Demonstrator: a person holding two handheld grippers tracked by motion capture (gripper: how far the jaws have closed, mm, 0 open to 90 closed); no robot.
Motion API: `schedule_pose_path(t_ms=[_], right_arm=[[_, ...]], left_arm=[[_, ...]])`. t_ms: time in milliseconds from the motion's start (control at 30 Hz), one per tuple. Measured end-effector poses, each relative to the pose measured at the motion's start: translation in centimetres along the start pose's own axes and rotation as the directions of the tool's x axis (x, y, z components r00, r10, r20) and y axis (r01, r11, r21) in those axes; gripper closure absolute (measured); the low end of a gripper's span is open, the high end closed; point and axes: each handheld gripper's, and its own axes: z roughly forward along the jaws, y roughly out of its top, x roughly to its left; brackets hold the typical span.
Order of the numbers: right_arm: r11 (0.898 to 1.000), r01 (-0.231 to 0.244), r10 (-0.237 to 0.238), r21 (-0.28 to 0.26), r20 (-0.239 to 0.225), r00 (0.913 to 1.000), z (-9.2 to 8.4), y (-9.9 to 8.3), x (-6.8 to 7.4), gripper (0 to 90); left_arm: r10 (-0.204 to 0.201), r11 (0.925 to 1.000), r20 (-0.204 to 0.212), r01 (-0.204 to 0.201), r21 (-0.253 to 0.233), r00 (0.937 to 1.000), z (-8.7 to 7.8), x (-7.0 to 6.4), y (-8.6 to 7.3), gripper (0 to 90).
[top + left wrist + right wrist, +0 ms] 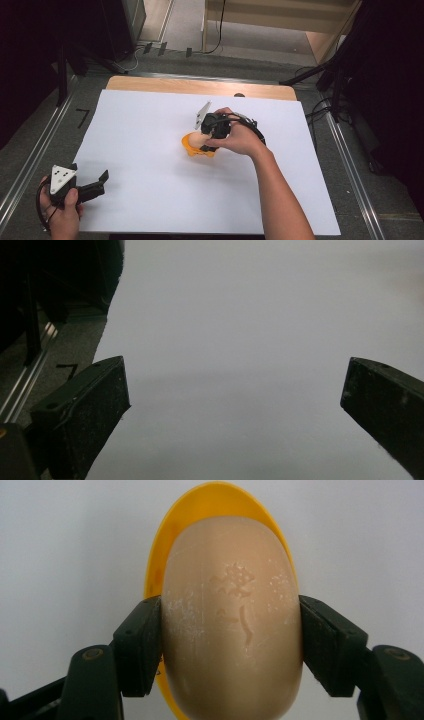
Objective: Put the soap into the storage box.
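Right claw (231,645) pinching soap bar (232,620) over yellow dish (215,500); left claw (235,405) spread, idle.
Looks like grasp step w/ soap; next I'd lift straight, keep squeeze gentle; slippery.

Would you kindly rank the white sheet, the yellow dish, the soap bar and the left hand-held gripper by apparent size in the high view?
Largest to smallest:
1. white sheet, by far.
2. left hand-held gripper and yellow dish look alike; the right hand hides part of the dish, so I won't rank them.
3. soap bar, mostly covered by the right hand-held gripper.
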Motion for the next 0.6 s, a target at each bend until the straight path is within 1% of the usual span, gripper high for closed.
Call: schedule_pose_path(t_ms=[67, 133, 200, 267, 367, 400, 433, 467, 533, 567, 600], right_arm=[[1.0, -0.006, 0.006, 0.004, 0.002, 1.0, 0.0, 0.0, 0.0, 32.4], [1.0, -0.015, 0.015, -0.004, 0.003, 0.9999, -0.1, -0.1, 0.0, 32.5], [0.999, -0.032, 0.033, -0.032, 0.001, 0.9995, -0.6, -0.3, -0.2, 31.0], [0.999, -0.034, 0.034, -0.035, -0.002, 0.9994, -0.7, -0.4, -0.2, 30.5], [0.996, -0.079, 0.08, -0.044, 0.02, 0.9966, -0.9, -1.0, 0.1, 28.6], [0.996, -0.079, 0.08, -0.044, 0.02, 0.9966, -0.9, -1.0, 0.1, 28.6], [0.991, -0.114, 0.117, -0.066, 0.029, 0.9928, -1.1, -1.5, 0.1, 28.6], [0.991, -0.114, 0.117, -0.066, 0.029, 0.9928, -1.1, -1.5, 0.1, 28.6], [0.985, -0.155, 0.156, -0.082, 0.011, 0.9877, -1.4, -2.2, 0.2, 28.6], [0.98, -0.164, 0.167, -0.115, 0.016, 0.9858, -1.6, -2.9, 0.1, 28.6], [0.98, -0.164, 0.167, -0.115, 0.016, 0.9858, -1.6, -2.9, 0.1, 28.6]], left_arm=[[0.001, 1.0, -0.002, -0.001, 0.0, 1.0, 0.0, 0.0, 0.0, 0.0], [0.0, 1.0, -0.003, 0.0, -0.002, 1.0, 0.0, 0.0, 0.0, 0.0], [-0.001, 1.0, 0.0, 0.001, 0.0, 1.0, 0.0, 0.0, 0.0, 0.0], [-0.002, 1.0, 0.0, 0.002, 0.0, 1.0, 0.0, 0.0, 0.0, 0.0], [0.001, 1.0, -0.003, -0.001, -0.005, 1.0, 0.0, -0.1, 0.0, 0.0], [0.001, 1.0, -0.003, -0.001, -0.005, 1.0, 0.0, -0.1, 0.0, 0.0], [0.0, 1.0, -0.002, 0.0, -0.005, 1.0, 0.0, 0.0, 0.0, 0.0], [-0.001, 1.0, -0.003, 0.001, -0.005, 1.0, 0.0, 0.0, 0.0, 0.0], [-0.001, 1.0, -0.004, 0.001, -0.004, 1.0, 0.0, 0.0, 0.0, 0.0], [-0.001, 1.0, -0.004, 0.001, -0.006, 1.0, 0.0, 0.0, 0.0, 0.0], [0.001, 1.0, -0.005, -0.001, -0.005, 1.0, 0.0, -0.1, 0.0, 0.0]])
